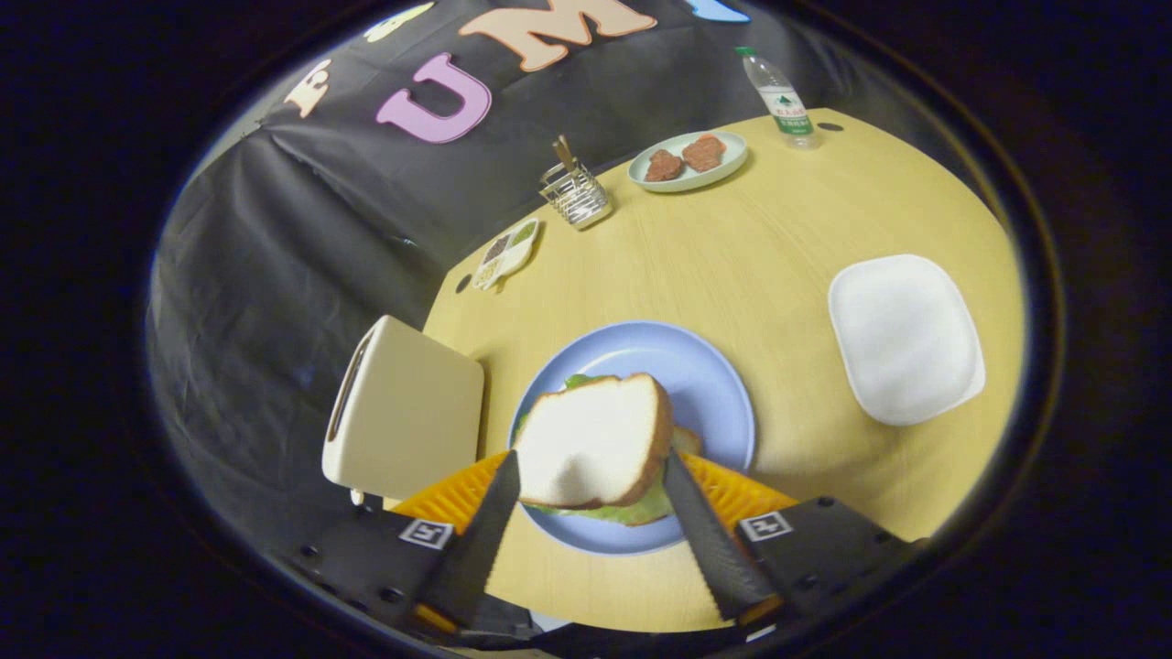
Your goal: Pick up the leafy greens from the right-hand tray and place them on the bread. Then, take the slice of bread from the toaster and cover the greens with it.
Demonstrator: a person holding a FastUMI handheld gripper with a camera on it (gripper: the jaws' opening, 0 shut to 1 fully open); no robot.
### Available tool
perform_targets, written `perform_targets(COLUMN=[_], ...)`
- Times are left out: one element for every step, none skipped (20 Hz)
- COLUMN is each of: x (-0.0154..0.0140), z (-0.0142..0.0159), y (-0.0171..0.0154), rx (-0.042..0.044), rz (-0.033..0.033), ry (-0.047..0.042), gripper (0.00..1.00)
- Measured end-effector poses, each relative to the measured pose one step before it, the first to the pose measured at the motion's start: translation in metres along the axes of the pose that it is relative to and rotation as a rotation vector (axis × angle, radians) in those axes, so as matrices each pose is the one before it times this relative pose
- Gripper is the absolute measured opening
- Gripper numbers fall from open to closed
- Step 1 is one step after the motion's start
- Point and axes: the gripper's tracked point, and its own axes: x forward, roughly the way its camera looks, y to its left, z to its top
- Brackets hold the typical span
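A white slice of bread (591, 430) with a brown crust lies between my two fingers, and both fingers press on its sides. It sits on top of leafy greens (632, 511), which stick out under its near edge and far corner. A second slice (687, 441) peeks out beneath, by the right finger. The stack rests on a blue plate (710, 384). My gripper (591, 455) is shut on the top slice just over the plate. The cream toaster (403, 412) stands left of the plate. The white tray (902, 339) lies to the right with nothing on it.
At the table's far side are a pale plate with two meat patties (687, 160), a water bottle (778, 96), a wire utensil holder (572, 192) and a small divided dish (506, 253). The toaster stands close to the left finger. The round wooden table (769, 247) ends at the black cloth.
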Motion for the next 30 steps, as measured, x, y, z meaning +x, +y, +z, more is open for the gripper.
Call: perform_targets(x=[-0.00384,-0.00351,-0.00259,-0.00369,-0.00702,-0.00700,-0.00829,-0.00771,-0.00945,-0.00816,-0.00955,-0.00937,-0.01116,-0.01232,-0.00712,-0.00866,-0.00808,-0.00644,-0.01090,-0.00636,-0.00722,-0.00455,-0.00538,-0.00383,-0.00394,-0.00176,-0.00603,-0.00353,-0.00281,-0.00105], z=[0.00007,0.00297,0.00166,0.00310,0.00295,0.00568,0.00691,0.01033,0.00961,0.01255,0.01297,0.01487,0.01449,0.01841,0.01293,0.01647,0.01586,0.01645,0.01479,0.01217,0.01159,0.01220,0.01190,0.01156,0.00796,0.00785,0.00748,0.00401,0.00279,0.00389], y=[-0.00362,-0.00439,-0.00247,-0.00153,-0.00098,-0.00013,-0.00047,0.00045,0.00262,0.00065,-0.00040,-0.00218,-0.00289,-0.00407,-0.00304,-0.00415,-0.00480,-0.00560,-0.00589,-0.00396,-0.00499,-0.00517,-0.00557,-0.00426,-0.00349,-0.00594,-0.00645,-0.00325,-0.00044,-0.00138], rx=[-0.01836,-0.01898,-0.01789,-0.01559,-0.01429,-0.01557,-0.01760,-0.02049,-0.02109,-0.02342,-0.02473,-0.02421,-0.01956,-0.01709,-0.00867,-0.01222,-0.01436,-0.01539,-0.01416,-0.00678,-0.00733,-0.01009,-0.01487,-0.01897,-0.01872,-0.02252,-0.01939,-0.00713,0.00063,0.00427], rz=[-0.01531,-0.01388,-0.00840,-0.00459,-0.00163,0.00178,0.00275,0.00498,0.00580,0.00399,-0.00026,-0.00330,-0.00602,-0.00756,-0.00543,-0.01020,-0.01243,-0.01313,-0.01709,-0.01262,-0.01507,-0.01610,-0.01587,-0.01325,-0.01523,-0.01905,-0.01756,-0.01099,-0.00149,-0.00333], ry=[-0.00176,-0.00684,-0.00894,-0.00805,-0.01316,-0.02178,-0.02793,-0.03450,-0.03495,-0.04125,-0.04329,-0.04404,-0.04608,-0.05497,-0.03604,-0.04595,-0.04546,-0.04128,-0.03936,-0.02611,-0.03085,-0.03465,-0.03994,-0.03504,-0.03395,-0.02925,-0.02199,-0.01250,-0.00664,-0.01268], gripper=[0.93,1.00,1.00,1.00,1.00,1.00,1.00,1.00,1.00,1.00,1.00,1.00,1.00,1.00,1.00,1.00,1.00,1.00,1.00,1.00,1.00,1.00,1.00,1.00,1.00,1.00,1.00,1.00,1.00,1.00])
